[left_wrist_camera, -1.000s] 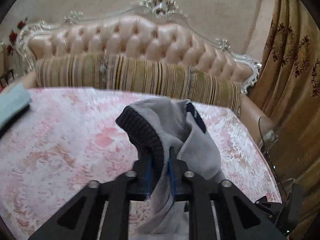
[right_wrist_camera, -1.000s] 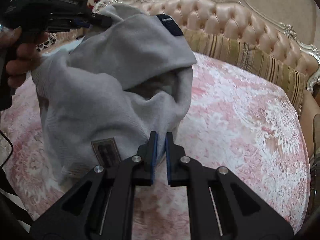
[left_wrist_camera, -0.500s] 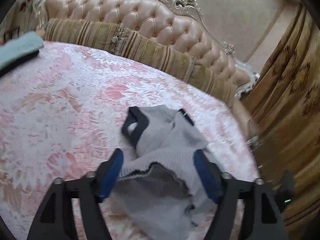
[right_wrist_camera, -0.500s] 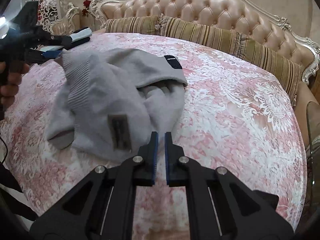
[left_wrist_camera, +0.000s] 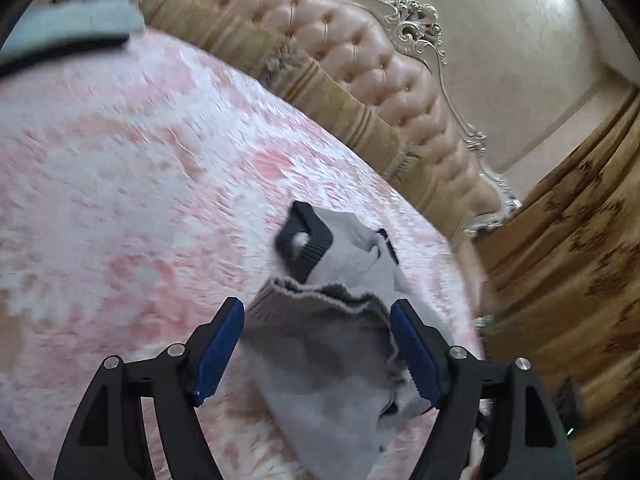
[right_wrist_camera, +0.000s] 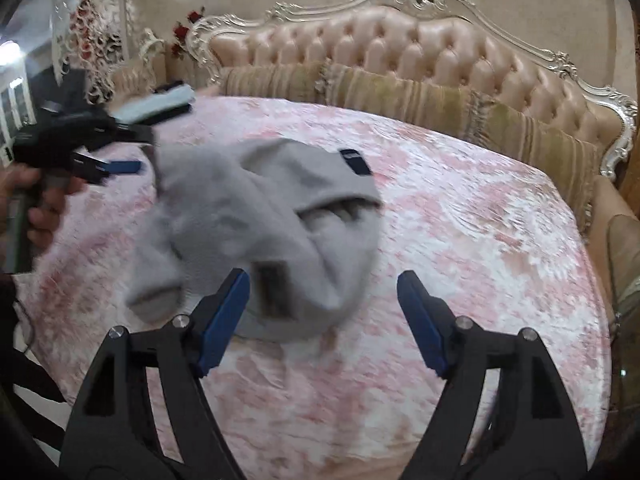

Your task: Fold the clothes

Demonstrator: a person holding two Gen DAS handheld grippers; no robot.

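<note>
Pink bedspread (right_wrist_camera: 460, 208) holds grey sweater (right_wrist_camera: 256, 216); only right view shows hand (right_wrist_camera: 44, 204).

Sweater (right_wrist_camera: 256, 208): matt grey knit, ribbed dark collar (left_wrist_camera: 306, 240). Bedspread (right_wrist_camera: 460, 240): pink cloth, slight sheen. Headboard (right_wrist_camera: 400, 48): glossy tufted leather. Tongs: matt black plastic, blue pads (left_wrist_camera: 414, 348).

My left wrist view looks down close over the grey garment (left_wrist_camera: 344, 320) toward the headboard (left_wrist_camera: 376, 64); my right wrist view faces the same headboard (right_wrist_camera: 400, 52) from farther back (both share garment (right_wrist_camera: 256, 216) and bedspread (left_wrist_camera: 120, 168)).
</note>
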